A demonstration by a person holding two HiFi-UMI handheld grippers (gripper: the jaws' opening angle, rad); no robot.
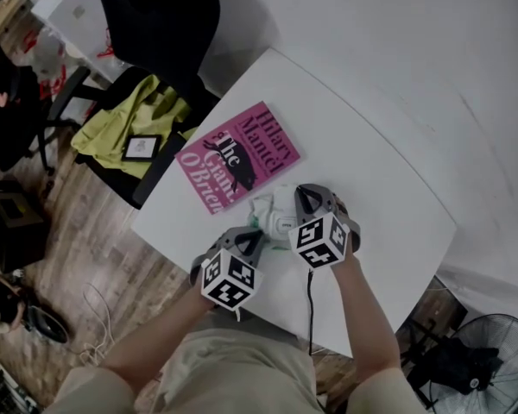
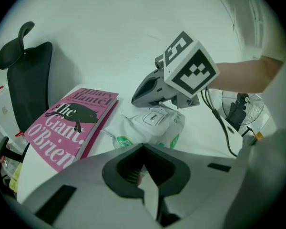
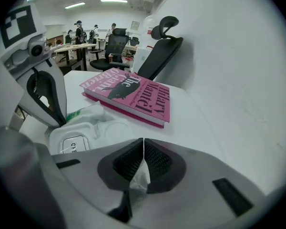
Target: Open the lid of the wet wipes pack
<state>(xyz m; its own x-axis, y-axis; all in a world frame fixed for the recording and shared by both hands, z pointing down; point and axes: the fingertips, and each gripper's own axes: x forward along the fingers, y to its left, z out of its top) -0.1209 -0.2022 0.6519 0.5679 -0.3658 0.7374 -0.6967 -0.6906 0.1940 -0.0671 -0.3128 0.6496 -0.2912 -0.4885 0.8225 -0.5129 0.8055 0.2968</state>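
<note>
— How far along is it?
— Barely started. The left gripper [image 2: 143, 149] has its jaws pressed together, seemingly on the near edge of the wet wipes pack [image 2: 133, 132], which lies on the worktop [image 1: 371, 188].
— And the lid [image 2: 155, 118]?
— It lies flat, unopened. Beyond it, the right gripper [image 3: 143, 144] has its jaws pinched shut, apparently on the pack's film.

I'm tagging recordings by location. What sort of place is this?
Most likely an open-plan office or lab workspace. A high-backed office chair stands by the white table. In the background, people stand at long desks under ceiling strip lights.
</note>
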